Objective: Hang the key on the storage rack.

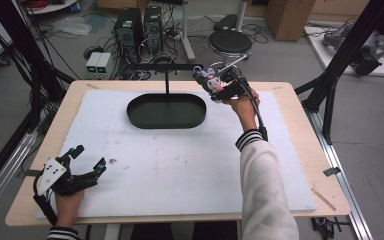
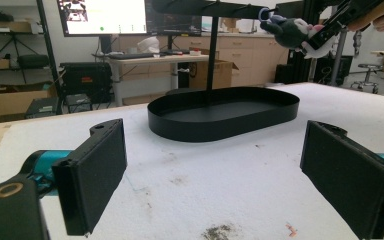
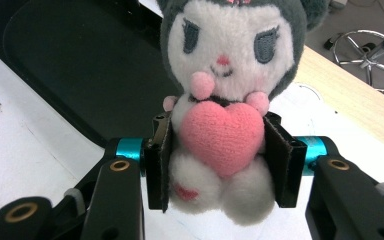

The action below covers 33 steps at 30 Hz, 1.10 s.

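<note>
The plush toy [image 1: 209, 79] is sitting clamped in the right tongs [image 1: 217, 86], which are hanging raised just beyond the far right end of the black oval tray [image 1: 166, 111]; the left tongs [image 1: 86, 161] are lying wide and empty on the white-covered worktop [image 1: 180, 165], well short of the tray.

In the left gripper view, the tray [image 2: 223, 112] is lying ahead of the spread jaws, the toy [image 2: 294, 31] hanging beyond, beside the stand's crossbar [image 2: 207, 7].

In the right gripper view, both pads are squeezing the toy's [image 3: 228, 70] body beside its pink heart [image 3: 223, 136].

Bright, even light; soft focus
</note>
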Each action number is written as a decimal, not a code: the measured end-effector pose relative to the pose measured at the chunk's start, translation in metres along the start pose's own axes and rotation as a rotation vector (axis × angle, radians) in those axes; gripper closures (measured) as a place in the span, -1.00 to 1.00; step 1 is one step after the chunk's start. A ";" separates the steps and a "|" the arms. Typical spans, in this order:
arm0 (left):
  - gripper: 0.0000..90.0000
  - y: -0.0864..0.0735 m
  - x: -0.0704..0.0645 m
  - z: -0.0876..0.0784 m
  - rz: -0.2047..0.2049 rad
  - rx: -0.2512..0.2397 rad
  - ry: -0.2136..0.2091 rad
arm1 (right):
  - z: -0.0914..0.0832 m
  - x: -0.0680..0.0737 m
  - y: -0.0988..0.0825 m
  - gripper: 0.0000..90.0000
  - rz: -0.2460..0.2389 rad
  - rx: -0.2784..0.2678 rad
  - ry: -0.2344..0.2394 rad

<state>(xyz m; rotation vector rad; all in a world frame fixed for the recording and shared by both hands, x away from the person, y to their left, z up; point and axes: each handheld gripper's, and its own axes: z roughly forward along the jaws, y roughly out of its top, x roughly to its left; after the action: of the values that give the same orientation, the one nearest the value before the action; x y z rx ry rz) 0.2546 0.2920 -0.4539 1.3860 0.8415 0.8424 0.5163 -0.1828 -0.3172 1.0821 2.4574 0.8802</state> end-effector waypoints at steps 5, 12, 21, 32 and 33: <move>-0.74 0.000 0.000 0.000 0.003 -0.002 0.000 | 0.009 0.000 0.000 -0.50 -0.002 -0.005 0.066; -0.74 0.000 -0.001 0.000 0.006 -0.004 0.002 | -0.012 0.009 -0.001 -0.99 0.024 -0.095 0.025; -0.74 0.000 -0.001 0.000 0.007 0.002 0.004 | -0.071 0.015 -0.058 -0.99 0.000 -0.334 0.127; -0.74 0.000 -0.002 0.000 0.017 -0.002 0.008 | -0.095 0.028 -0.160 -0.99 -0.049 -0.481 0.133; -0.74 0.000 -0.002 0.000 0.015 0.000 0.008 | -0.094 0.029 -0.168 -0.99 -0.065 -0.504 0.112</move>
<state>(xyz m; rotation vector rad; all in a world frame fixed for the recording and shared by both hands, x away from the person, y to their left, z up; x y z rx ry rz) 0.2540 0.2906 -0.4539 1.3912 0.8383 0.8598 0.3570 -0.2883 -0.3556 0.7839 2.1545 1.4670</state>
